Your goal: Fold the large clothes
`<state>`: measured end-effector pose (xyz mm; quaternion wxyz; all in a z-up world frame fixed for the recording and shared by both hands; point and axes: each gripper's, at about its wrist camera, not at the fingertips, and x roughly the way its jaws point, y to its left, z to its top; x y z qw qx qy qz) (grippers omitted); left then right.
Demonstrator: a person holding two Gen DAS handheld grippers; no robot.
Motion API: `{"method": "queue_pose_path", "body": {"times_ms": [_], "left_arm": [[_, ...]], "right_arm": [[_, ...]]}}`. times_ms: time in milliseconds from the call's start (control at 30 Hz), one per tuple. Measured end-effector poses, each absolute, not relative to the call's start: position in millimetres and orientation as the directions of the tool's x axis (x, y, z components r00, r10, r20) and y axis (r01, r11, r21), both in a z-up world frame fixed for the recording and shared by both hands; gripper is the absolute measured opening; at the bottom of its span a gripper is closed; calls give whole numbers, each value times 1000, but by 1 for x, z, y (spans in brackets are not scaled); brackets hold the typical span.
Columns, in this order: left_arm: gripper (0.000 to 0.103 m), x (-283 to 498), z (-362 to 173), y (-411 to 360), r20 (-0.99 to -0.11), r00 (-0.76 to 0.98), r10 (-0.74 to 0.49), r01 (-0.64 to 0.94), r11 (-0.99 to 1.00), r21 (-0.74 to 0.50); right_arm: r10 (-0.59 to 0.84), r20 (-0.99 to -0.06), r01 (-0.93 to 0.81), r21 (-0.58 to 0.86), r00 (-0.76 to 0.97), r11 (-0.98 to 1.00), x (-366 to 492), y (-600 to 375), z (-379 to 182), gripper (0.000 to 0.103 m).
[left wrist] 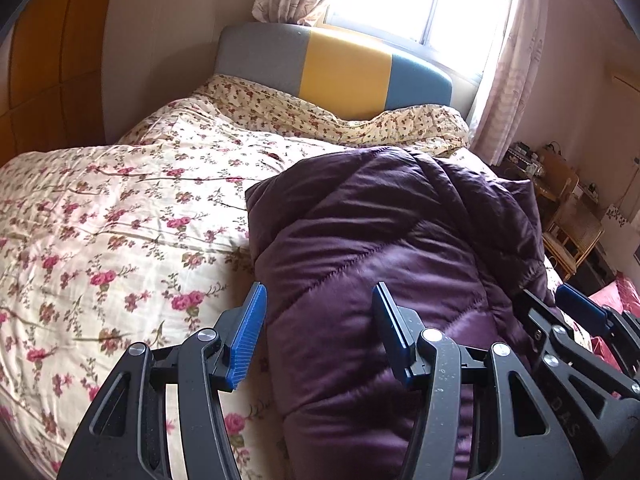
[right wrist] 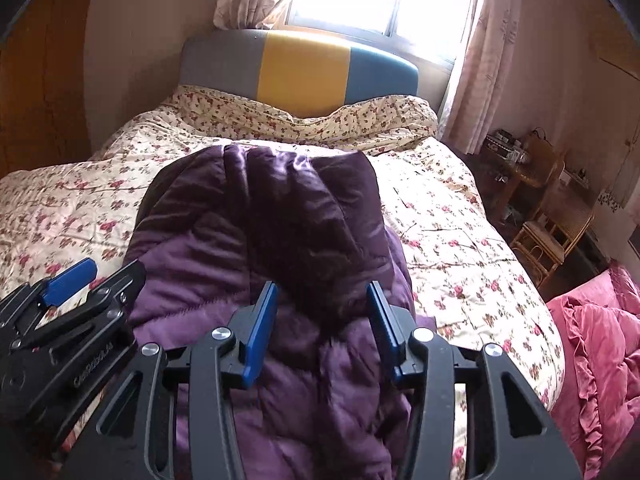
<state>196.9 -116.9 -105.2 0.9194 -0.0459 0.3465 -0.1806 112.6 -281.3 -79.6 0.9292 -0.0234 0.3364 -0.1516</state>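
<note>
A purple quilted jacket [left wrist: 380, 240] lies bunched on the bed; in the right wrist view the jacket [right wrist: 248, 248] has a dark furry fold on top. My left gripper [left wrist: 320, 320] hovers open over the jacket's near left edge, its left pad beside the edge, its right pad over the fabric. My right gripper [right wrist: 322, 320] stands open over the jacket's near end, the dark fold lying between its pads without being pinched. Each gripper shows in the other's view: the right gripper [left wrist: 556, 308] at the far right, the left gripper [right wrist: 100, 278] at the far left.
The bed carries a floral quilt [left wrist: 120, 220] and a grey, yellow and blue headboard [left wrist: 344, 68] under a bright window. A pink ruffled quilt [right wrist: 600, 344] lies off the bed's right side. Wicker chairs [right wrist: 548, 236] stand beyond it, a wooden wardrobe [left wrist: 48, 60] on the left.
</note>
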Motion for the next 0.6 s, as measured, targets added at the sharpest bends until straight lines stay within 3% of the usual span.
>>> {"method": "queue_pose_path", "body": {"times_ms": [167, 300, 600], "left_arm": [[55, 215, -104, -124, -626, 687, -369, 307, 928, -211], [55, 229, -107, -134, -635, 671, -382, 321, 922, -215], [55, 233, -138, -169, -671, 627, -395, 408, 901, -149]], "right_arm": [[-317, -646, 281, -161, 694, 946, 139, -290, -89, 44], [-336, -695, 298, -181, 636, 937, 153, -301, -109, 36], [-325, -751, 312, -166, 574, 936, 152, -321, -164, 35]]}}
